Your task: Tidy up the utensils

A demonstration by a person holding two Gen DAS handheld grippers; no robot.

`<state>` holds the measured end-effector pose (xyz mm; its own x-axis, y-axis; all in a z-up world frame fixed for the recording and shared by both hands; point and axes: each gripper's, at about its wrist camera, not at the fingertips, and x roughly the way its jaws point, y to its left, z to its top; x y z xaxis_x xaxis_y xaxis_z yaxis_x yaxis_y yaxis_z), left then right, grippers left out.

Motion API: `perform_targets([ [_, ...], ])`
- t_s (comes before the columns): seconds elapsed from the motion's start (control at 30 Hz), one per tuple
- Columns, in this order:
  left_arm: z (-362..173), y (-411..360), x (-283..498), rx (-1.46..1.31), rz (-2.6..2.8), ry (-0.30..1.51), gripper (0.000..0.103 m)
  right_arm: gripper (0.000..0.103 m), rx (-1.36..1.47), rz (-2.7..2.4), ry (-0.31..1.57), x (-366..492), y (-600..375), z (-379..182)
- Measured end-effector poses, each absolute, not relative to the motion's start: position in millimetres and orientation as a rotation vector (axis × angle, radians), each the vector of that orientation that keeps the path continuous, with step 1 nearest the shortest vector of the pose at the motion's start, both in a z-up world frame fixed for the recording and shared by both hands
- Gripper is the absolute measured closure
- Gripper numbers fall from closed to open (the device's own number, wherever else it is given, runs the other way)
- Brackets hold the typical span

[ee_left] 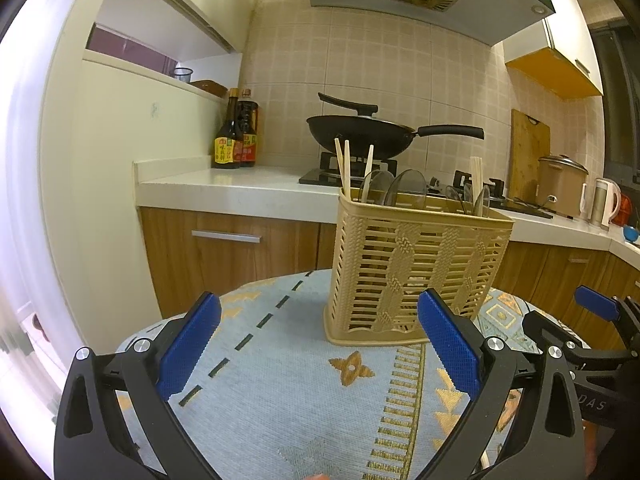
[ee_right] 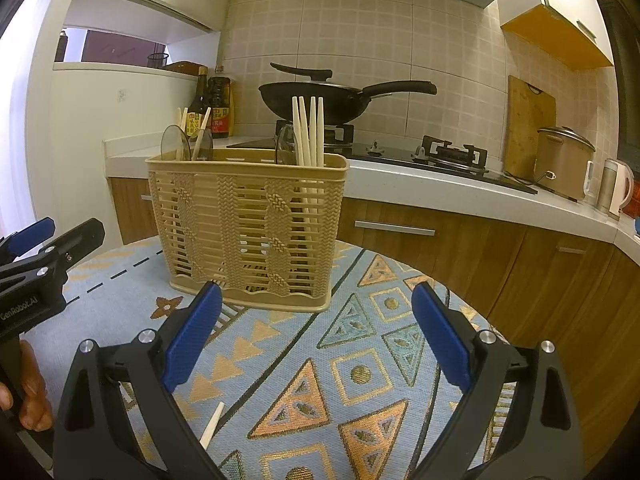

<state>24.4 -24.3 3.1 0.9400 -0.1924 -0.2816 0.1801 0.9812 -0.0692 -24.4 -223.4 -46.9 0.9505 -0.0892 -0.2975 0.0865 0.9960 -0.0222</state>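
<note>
1. Two grippers hover over the cloth-covered counter point(ee_right: 360, 372), each with its blue pads spread wide and nothing between them; the left gripper point(ee_left: 318, 344) faces the beige utensil basket point(ee_left: 416, 268) from one side, the right gripper point(ee_right: 316, 328) from the other.
2. Most of the sorting looks done; the basket stands upright on the counter, near its far edge, and already holds a group of four pale chopsticks point(ee_right: 308, 132) at one end, a few more chopsticks point(ee_left: 346, 168) at the other end, and several clear spoons point(ee_left: 406, 186) whose bowls rise above the rim.
3. One loose chopstick point(ee_right: 211, 424) lies flat on the cloth close under the right gripper, well apart from the basket; it appears to be the piece left to put away.
4. My judgement is that the task is near its end, with this single stick to lift and drop in with the others.
5. Hard to make out: whether the basket has inner dividers, and so which compartment each group sits in; the exact count of spoons, since their clear bowls overlap.
6. Cut off: the near end of the loose chopstick, hidden behind the right gripper's frame; the counter's near side lies below both views, so other stray utensils there cannot be ruled out.
</note>
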Motion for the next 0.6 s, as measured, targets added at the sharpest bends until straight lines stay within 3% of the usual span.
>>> perform_targets([
  [0.6, 1.7, -28.6, 23.1, -0.028, -0.192, 0.295, 0.008, 0.012, -0.008, -0.085, 0.307, -23.8, -223.1, -47.3],
])
